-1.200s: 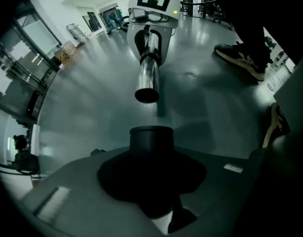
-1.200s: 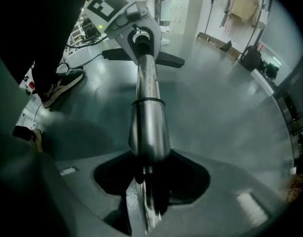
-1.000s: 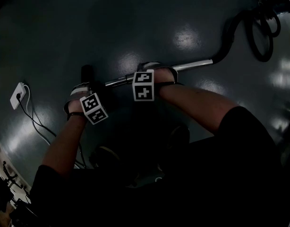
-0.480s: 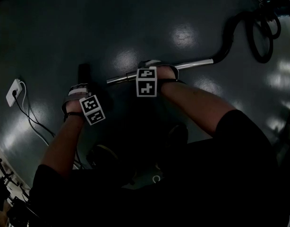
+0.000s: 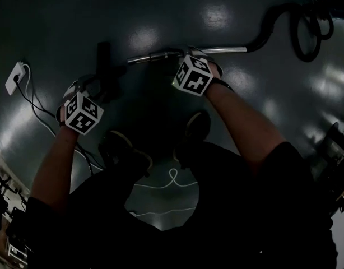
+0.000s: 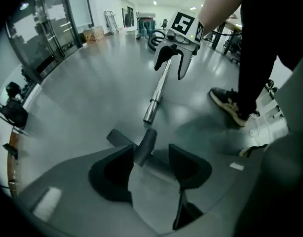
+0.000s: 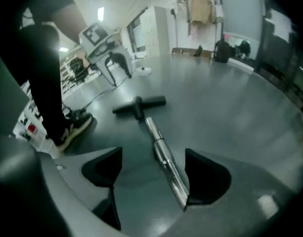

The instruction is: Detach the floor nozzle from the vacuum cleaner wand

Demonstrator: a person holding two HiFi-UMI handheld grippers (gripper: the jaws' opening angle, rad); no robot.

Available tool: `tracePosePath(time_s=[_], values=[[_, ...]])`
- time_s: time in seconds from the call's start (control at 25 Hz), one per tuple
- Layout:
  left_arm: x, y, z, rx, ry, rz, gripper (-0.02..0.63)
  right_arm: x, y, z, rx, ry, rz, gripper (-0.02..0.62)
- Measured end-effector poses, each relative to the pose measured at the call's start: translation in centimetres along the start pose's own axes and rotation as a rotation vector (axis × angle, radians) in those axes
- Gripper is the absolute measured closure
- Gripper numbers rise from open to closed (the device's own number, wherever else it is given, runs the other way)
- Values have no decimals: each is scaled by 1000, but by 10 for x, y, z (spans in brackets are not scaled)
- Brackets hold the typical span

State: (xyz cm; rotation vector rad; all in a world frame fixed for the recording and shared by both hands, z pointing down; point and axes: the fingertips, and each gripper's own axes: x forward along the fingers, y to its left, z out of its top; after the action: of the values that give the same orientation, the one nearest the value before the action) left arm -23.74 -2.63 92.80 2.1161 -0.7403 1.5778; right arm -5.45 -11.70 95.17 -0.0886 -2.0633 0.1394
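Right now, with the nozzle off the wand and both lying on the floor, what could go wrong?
The wand is round and lies loose near the shoes: it might roll underfoot. The nozzle and the cable lie off to the left, so a sideways step could trip you.

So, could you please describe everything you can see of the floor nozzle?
The floor nozzle is a dark, plastic-looking T: a flat crossbar with a short round neck. It lies flat on the grey floor, detached, its neck pointing at the end of the metal wand across a small gap. Only the floor appears to touch it.
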Motion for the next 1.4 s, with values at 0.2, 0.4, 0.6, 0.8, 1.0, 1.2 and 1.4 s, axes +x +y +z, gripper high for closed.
tracePosePath(time_s=[0.2,0.4,0.6,0.8,1.0,1.2,1.4], values=[[-161,-38,40,-107,-125,23,420,-154,62,51,270,-188,-25,207],[-353,-73,103,-254,-250,112,440,-321,161,98,452,-291,46,207],[-505,-86,149,-358,-383,232,439,-457,218,151,565,-421,15,207],[-610,-103,185,-352,-585,297,449,-556,257,191,543,-514,-122,208],[-714,-137,209,-303,-842,297,460,-648,300,277,576,-742,-260,213],[-773,-199,240,-313,-1009,243,460,-709,331,320,531,-895,-286,213],[-812,-239,262,-317,-1079,239,460,-756,353,336,440,-979,-253,220]])
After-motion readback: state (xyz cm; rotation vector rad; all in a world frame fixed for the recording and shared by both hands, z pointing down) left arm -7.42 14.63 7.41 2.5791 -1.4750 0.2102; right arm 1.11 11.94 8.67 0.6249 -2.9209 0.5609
